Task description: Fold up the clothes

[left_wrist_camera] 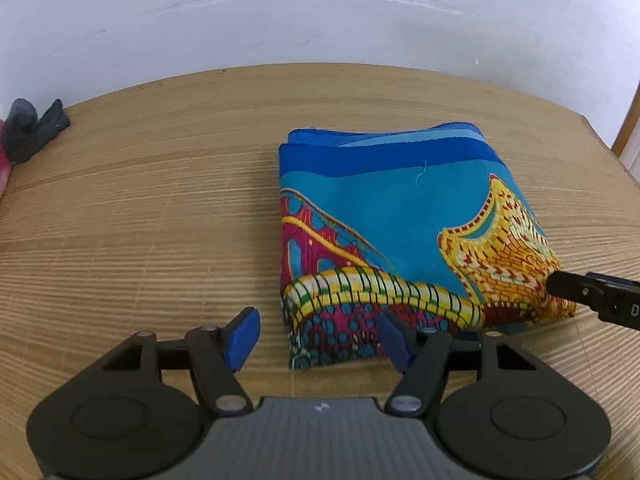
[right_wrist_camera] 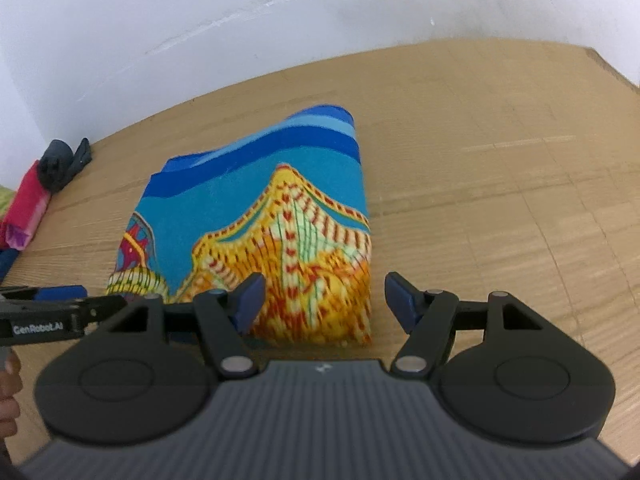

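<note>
Left wrist view: the folded cloth (left_wrist_camera: 404, 232) is seen lying flat on the wooden table (left_wrist_camera: 140, 208), right of centre, its blue-striped edge turned toward the white wall (left_wrist_camera: 320, 20). The left gripper (left_wrist_camera: 318, 336) is held with its jaws spread wide and nothing between them; its blue fingertips (left_wrist_camera: 242, 338) are set at the cloth's near left corner, the right one lying over the patterned hem, though contact cannot be judged. At the right edge of the frame the right gripper (left_wrist_camera: 592, 296) is cut off, so only a black finger is seen over the cloth's near right corner. At the far left a dark grey bundle (left_wrist_camera: 32, 130) and a sliver of pink fabric (left_wrist_camera: 4, 168) are clipped by the frame.

In the right wrist view the picture is blurred. The right gripper (right_wrist_camera: 324, 300) is likewise released, its jaws straddling the cloth's (right_wrist_camera: 256, 216) near right corner. The near edge of the cloth is hidden behind the gripper body. The left gripper (right_wrist_camera: 60, 304) is seen side-on at the left margin. The dark bundle (right_wrist_camera: 60, 164) rests by the wall, touching a pink garment (right_wrist_camera: 26, 208).
</note>
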{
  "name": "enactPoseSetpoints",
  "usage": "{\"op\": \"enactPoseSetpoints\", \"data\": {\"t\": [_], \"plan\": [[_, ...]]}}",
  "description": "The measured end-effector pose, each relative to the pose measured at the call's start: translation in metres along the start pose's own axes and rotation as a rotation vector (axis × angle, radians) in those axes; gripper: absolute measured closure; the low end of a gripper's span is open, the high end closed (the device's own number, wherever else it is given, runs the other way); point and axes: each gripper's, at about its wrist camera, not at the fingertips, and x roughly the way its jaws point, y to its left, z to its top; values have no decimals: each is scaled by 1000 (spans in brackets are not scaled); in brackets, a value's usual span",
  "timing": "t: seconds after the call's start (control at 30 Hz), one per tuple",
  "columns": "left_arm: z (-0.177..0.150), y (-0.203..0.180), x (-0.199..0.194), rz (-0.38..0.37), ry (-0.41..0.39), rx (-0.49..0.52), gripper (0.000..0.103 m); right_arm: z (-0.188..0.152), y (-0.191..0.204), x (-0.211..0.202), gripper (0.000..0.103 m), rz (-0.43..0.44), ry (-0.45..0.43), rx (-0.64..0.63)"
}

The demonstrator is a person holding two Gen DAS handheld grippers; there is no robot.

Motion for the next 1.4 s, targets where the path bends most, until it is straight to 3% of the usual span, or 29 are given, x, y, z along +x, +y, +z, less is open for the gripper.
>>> {"op": "enactPoseSetpoints", "data": {"t": [0.27, 0.5, 0.7, 0.97, 1.4], "plan": [[-7, -19, -17, 9, 56, -1, 34, -12, -9, -18, 35, 44, 88, 63], [-11, -40, -29, 11, 90, 10, 33, -18, -3, -32, 35, 77, 119, 15], [-10, -45, -45, 33, 78, -18, 30, -16, 0, -44, 35, 76, 127, -15], [-19, -54, -44, 22, 139, -55, 28, -20, 7, -46, 35, 64, 173, -72], [-19, -63, -47, 44, 134, -68, 26, -19, -1, -44, 35, 40, 182, -89]]}}
